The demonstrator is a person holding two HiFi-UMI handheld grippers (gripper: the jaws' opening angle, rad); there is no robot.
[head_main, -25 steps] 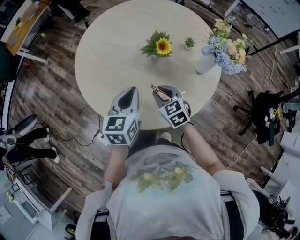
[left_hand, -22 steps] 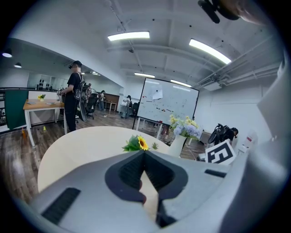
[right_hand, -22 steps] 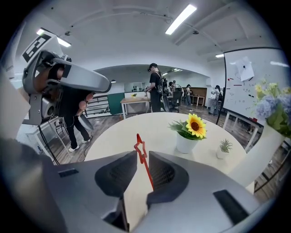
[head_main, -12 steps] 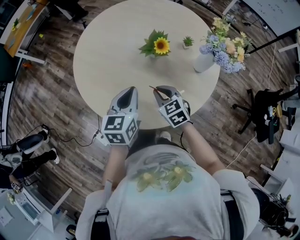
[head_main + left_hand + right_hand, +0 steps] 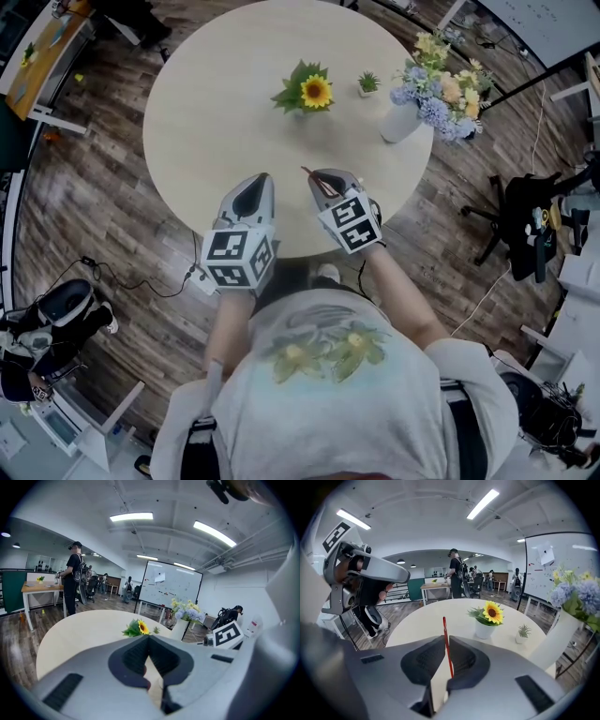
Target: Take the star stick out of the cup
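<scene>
Round table [image 5: 206,112] had a pale, matte wood-look top and stood on a dark plank floor [image 5: 84,187]. Toward the table's far edge: a sunflower [image 5: 315,91] in a small white pot and a tiny spiky succulent [image 5: 367,84] in a white pot. Far right edge: a smooth white vase [image 5: 401,122] packed with blue, peach and yellow blooms.

Both grippers hung over the table's near edge, just beside each other and apart. Each was a grey moulded shell with black ribbed pads.

Right gripper [image 5: 444,638]: jaws had just been closing and were clamped on the star stick [image 5: 448,656]. The stick was a thin, straight, glossy red rod, pinched between the pads and nearly upright. Its top end poked past the jaw tips; its lower end was hidden behind the jaws, and the star end couldn't be made out. From the head view it read as a fine reddish sliver off the right gripper's tips, above the tabletop just inside the near edge.

Left gripper [image 5: 149,637]: jaws were together at the tips, with a V-shaped gap behind them. A small reddish patch [image 5: 142,679] showed in that gap; couldn't tell what it was.
</scene>
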